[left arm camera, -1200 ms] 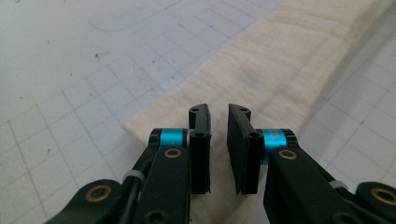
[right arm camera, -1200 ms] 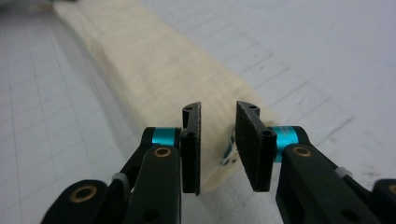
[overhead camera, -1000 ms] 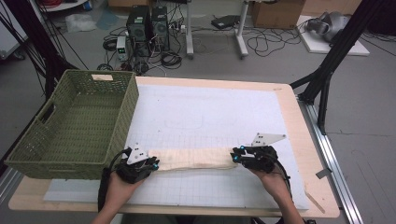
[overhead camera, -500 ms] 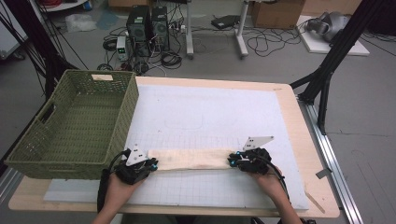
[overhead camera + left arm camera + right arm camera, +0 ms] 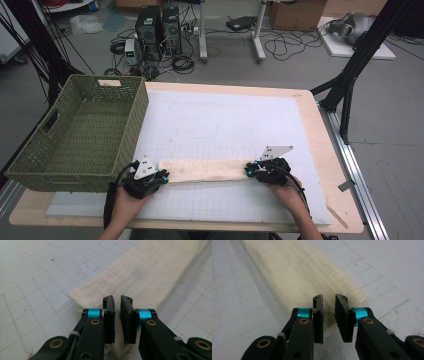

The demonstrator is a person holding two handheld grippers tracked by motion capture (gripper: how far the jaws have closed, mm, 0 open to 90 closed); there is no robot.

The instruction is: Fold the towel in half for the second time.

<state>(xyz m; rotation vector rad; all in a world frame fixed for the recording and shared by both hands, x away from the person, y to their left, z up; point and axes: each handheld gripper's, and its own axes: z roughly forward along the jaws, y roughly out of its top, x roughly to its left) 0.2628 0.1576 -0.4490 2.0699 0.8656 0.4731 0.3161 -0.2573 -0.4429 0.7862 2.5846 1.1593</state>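
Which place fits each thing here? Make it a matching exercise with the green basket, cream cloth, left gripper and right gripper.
Things:
1. green basket
2. cream cloth
3. left gripper
4. right gripper

Places:
A. at the cloth's right end
B. at the left edge of the table
C. flat on the white mat, stretched between the two grippers
D. at the cloth's left end

Pairs: 1-B, 2-C, 3-D, 4-A

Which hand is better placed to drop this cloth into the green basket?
Probably the left. The left gripper sits at the end of the cloth right beside the green basket; the right gripper is at the far end, the cloth's whole length away.
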